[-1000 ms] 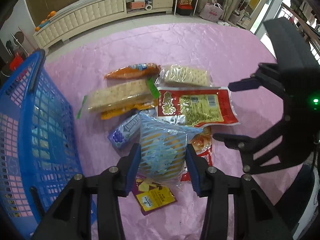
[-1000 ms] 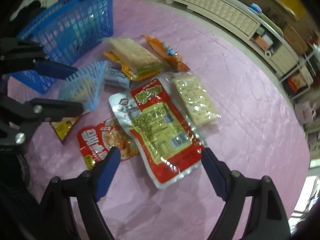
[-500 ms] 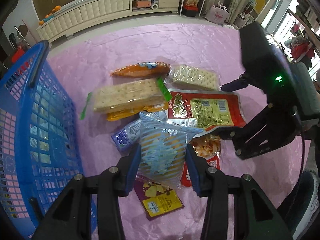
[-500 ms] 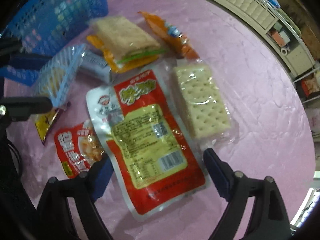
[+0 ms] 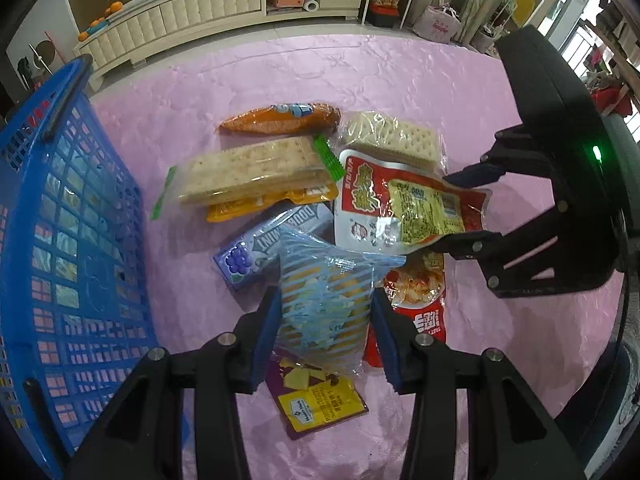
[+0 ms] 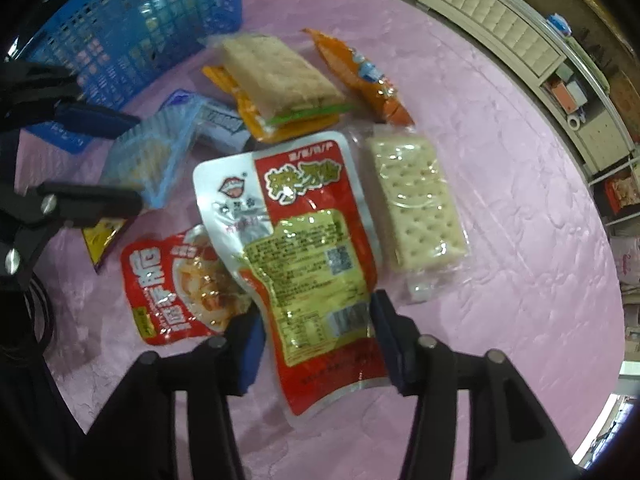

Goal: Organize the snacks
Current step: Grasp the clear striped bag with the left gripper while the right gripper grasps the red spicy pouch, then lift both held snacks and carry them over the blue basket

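My left gripper [image 5: 323, 320] is shut on a blue-striped clear bag of snacks [image 5: 320, 276], held just above the pile beside the blue basket [image 5: 60, 240]. My right gripper [image 6: 318, 336] points down over a red and yellow pouch [image 6: 308, 248]; its jaws are closing, and the pads press the pouch's near end from both sides. In the left wrist view that pouch [image 5: 404, 208] buckles upward between the right gripper's fingers [image 5: 472, 174]. Both grippers work over a pink cloth [image 5: 400, 72].
Loose on the cloth lie a brown cracker pack [image 5: 252, 172], a white cracker pack [image 6: 416, 208], an orange sausage stick [image 5: 280, 120], a purple gum pack [image 5: 256, 252], a red noodle packet [image 6: 168, 280] and a purple-yellow packet [image 5: 316, 400]. A low cabinet [image 5: 200, 12] stands beyond.
My right gripper came down over the red and yellow pouch and narrowed its jaws onto it; the pouch now bends between the pads. The left gripper kept still with its bag.
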